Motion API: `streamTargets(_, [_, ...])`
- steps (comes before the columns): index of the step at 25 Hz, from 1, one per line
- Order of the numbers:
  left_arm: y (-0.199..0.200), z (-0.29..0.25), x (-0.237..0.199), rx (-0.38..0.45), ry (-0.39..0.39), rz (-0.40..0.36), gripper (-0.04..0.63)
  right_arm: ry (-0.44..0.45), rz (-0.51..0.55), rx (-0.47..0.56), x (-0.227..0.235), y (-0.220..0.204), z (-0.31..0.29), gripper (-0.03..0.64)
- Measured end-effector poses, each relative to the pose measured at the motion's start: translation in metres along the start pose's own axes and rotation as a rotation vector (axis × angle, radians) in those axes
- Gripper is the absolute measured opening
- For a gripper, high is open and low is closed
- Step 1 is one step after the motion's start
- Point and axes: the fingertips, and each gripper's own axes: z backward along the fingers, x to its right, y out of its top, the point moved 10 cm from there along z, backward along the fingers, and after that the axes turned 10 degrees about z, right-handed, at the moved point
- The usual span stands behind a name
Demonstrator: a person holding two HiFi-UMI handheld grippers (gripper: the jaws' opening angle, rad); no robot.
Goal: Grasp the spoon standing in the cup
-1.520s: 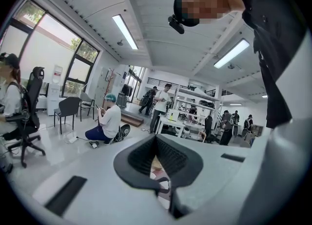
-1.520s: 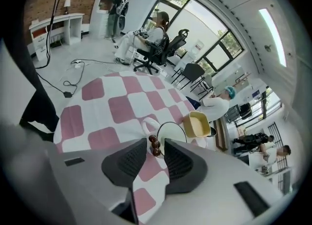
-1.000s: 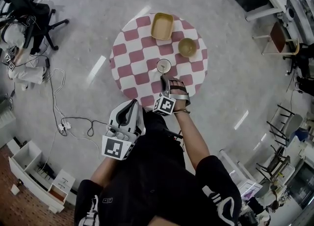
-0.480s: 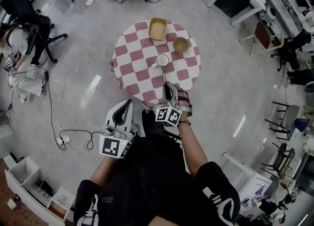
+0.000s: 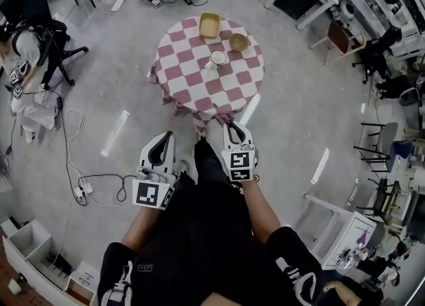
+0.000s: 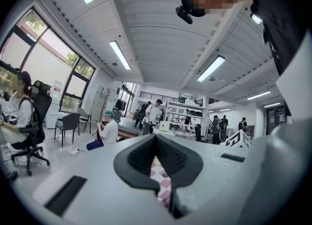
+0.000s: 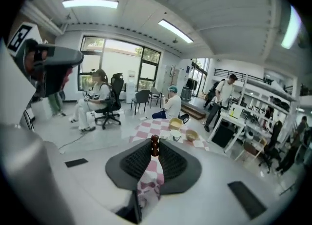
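Pinching the spoon (image 7: 154, 145) by its dark handle end, the jaws of the right gripper (image 5: 234, 128) stand narrow, likely so it cannot slip. The cup (image 5: 218, 57) sits far off on the surface (image 5: 192, 67). The left gripper (image 5: 161, 140) idles with its jaws together on nothing.

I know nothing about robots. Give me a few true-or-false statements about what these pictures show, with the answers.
1. The table wears a checked cloth. True.
2. The right tongs are empty. False: they pinch a dark brown spoon handle.
3. Only the cup stands on the table. False: a round bowl and a square yellow dish stand there too.
4. Both tongs hang right over the table. False: the left tongs and the right are short of it, over the floor.
5. A seated person is in the room. True.
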Motion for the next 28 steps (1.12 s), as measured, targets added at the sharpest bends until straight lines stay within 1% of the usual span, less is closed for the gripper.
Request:
streamTargets(6, [-0.014,0.028,0.028,-0.032,-0.052,0.019,0.006,-0.013,-0.204,0.034,-0.019,-0.009,0.065,0.064])
streamTargets(13, [-0.029,0.031,0.062,-0.056,-0.109,0.015,0.006,-0.039,-0.324,0.078,-0.017,-0.024,0.116,0.064])
streamTargets(19, [-0.036,0.022,0.093,-0.08,-0.136,-0.008,0.006,-0.035,-0.376,0.111,-0.002,-0.035,0.142,0.063])
streamTargets(25, [-0.038,0.016,0.119,-0.065,-0.13,-0.031,0.006,-0.014,-0.387,0.142,0.008,-0.044,0.16,0.064])
streamTargets(28, [-0.043,0.012,0.127,-0.074,-0.13,-0.033,0.006,-0.011,-0.391,0.157,0.014,-0.047,0.165,0.063])
